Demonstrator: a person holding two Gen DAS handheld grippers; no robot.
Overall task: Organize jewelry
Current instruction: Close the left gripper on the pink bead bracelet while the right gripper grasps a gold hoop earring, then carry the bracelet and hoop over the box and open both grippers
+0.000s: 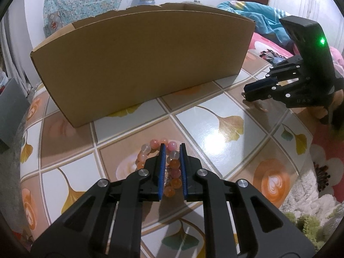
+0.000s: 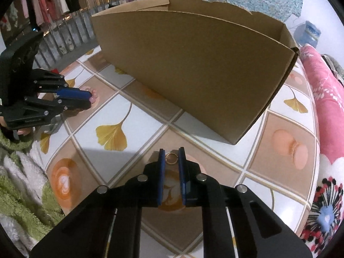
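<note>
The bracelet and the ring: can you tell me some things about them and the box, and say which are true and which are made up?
1. The left gripper is closed on a bead bracelet. True.
2. The bracelet's beads are all dark blue. False: they are pink, orange and pale.
3. A small gold ring sits between the right gripper's fingertips. True.
4. The ring is already inside the cardboard box. False: it is at the table, in front of the box.
5. The box lies flat with a closed lid. False: it stands open at the top.
</note>
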